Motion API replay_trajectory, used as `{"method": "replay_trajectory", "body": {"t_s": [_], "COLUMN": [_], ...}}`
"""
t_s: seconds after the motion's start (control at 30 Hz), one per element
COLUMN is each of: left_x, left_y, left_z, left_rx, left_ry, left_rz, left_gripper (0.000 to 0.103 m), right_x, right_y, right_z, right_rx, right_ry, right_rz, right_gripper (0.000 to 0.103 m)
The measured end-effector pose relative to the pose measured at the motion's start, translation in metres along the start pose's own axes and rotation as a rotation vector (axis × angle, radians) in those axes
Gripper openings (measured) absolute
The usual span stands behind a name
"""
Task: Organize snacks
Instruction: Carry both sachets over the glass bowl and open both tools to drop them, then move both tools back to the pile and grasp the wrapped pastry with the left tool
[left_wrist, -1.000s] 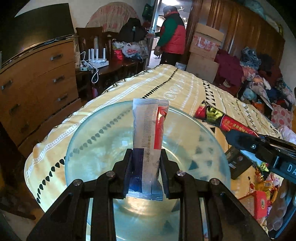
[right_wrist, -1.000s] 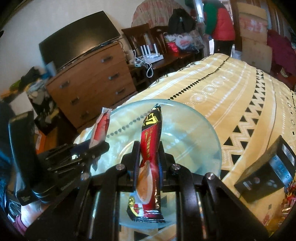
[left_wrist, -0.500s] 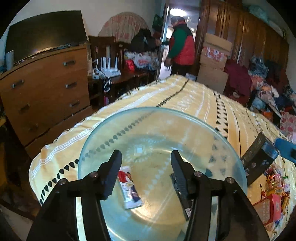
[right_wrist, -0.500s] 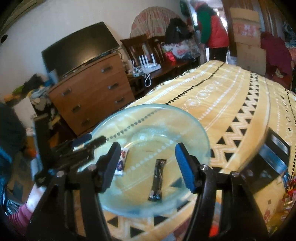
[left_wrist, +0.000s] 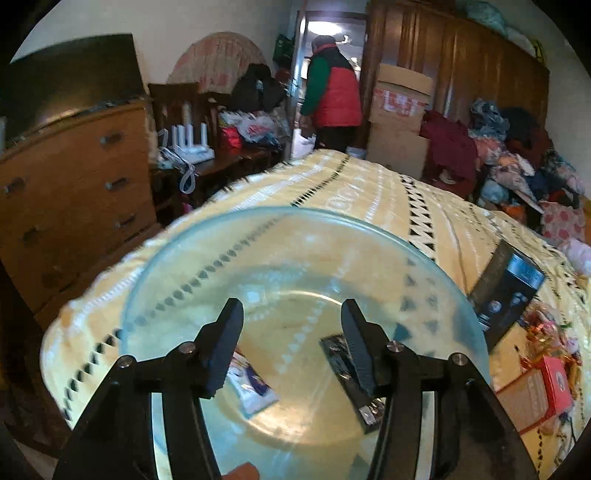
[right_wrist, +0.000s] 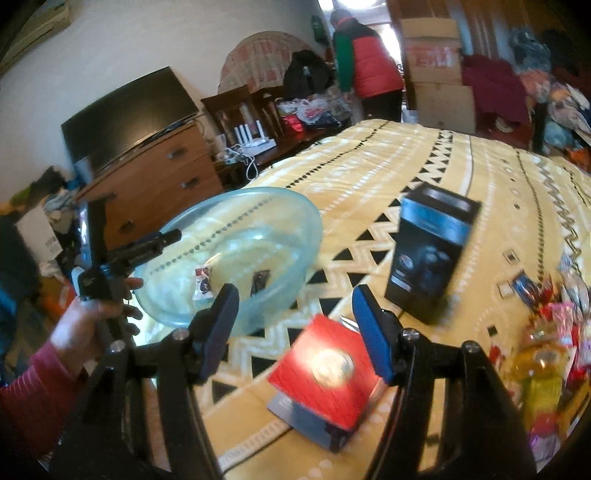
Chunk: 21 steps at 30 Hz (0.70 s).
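A clear glass bowl (left_wrist: 177, 258) sits on the yellow patterned bedspread; it also shows in the right wrist view (right_wrist: 295, 218). Two snack packets lie in it: a white and blue one (left_wrist: 255, 387) (right_wrist: 203, 284) and a dark one (left_wrist: 341, 356) (right_wrist: 260, 280). My left gripper (left_wrist: 291, 317) is open and empty above the bowl. My right gripper (right_wrist: 293, 306) is open and empty, right of the bowl, above a red box (right_wrist: 325, 373). A pile of loose snacks (right_wrist: 546, 354) lies at the right.
A black box (right_wrist: 428, 251) stands on the bed right of the bowl, also in the left wrist view (left_wrist: 509, 291). A wooden dresser (left_wrist: 74, 192) with a TV stands left of the bed. A person (left_wrist: 332, 96) stands at the far doorway.
Both grippers opened and dropped their packets into the bowl, then drew back. The right gripper has swung right, toward the red box and the snack pile.
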<state>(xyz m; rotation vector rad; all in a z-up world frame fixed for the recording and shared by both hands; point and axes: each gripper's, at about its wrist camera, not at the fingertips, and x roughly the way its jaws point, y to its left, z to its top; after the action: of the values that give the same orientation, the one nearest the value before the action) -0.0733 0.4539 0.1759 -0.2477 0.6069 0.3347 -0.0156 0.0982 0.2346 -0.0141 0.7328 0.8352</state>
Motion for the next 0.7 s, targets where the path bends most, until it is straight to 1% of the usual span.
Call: {"method": "replay_trajectory", "body": {"t_s": [0.07, 0.13, 0.17, 0.27, 0.33, 0.47, 0.57, 0.63, 0.67, 0.7], "left_x": [0.008, 0.011, 0.012, 0.015, 0.012, -0.008, -0.031, -0.045, -0.048, -0.052], "left_y": [-0.006, -0.014, -0.020, -0.030, -0.033, -0.031, -0.028, -0.029, -0.029, -0.030], "left_z": [-0.004, -0.005, -0.006, -0.009, -0.012, -0.023, -0.035, -0.040, -0.040, -0.041], "left_rx": [0.029, 0.075, 0.102, 0.153, 0.165, 0.154, 0.148, 0.152, 0.156, 0.162], "left_ry": [0.016, 0.005, -0.004, -0.012, -0.018, -0.031, -0.051, -0.062, -0.067, -0.073], "left_rz": [-0.014, -0.004, -0.012, -0.025, -0.010, -0.009, -0.009, -0.014, -0.014, -0.013], "left_gripper": [0.056, 0.057, 0.057, 0.057, 0.057, 0.057, 0.057, 0.059, 0.062, 0.065], "right_x": [-0.002, -0.003, -0.006, -0.016, -0.024, -0.042, -0.055, -0.066, -0.071, -0.078], "right_y": [-0.004, -0.008, -0.011, -0.021, -0.028, -0.041, -0.049, -0.054, -0.055, -0.059], "right_z": [-0.004, -0.007, -0.013, -0.026, -0.031, -0.039, -0.045, -0.050, -0.052, -0.055], "right_rx": [0.016, 0.032, 0.034, 0.042, 0.053, 0.075, 0.084, 0.094, 0.101, 0.115], "right_ry": [-0.004, -0.001, -0.003, -0.003, -0.008, -0.016, -0.022, -0.028, -0.032, -0.037], "right_rz": [-0.002, -0.001, -0.003, -0.017, -0.029, -0.054, -0.064, -0.066, -0.064, -0.063], "right_gripper": [0.065, 0.066, 0.066, 0.067, 0.067, 0.068, 0.068, 0.069, 0.070, 0.073]}}
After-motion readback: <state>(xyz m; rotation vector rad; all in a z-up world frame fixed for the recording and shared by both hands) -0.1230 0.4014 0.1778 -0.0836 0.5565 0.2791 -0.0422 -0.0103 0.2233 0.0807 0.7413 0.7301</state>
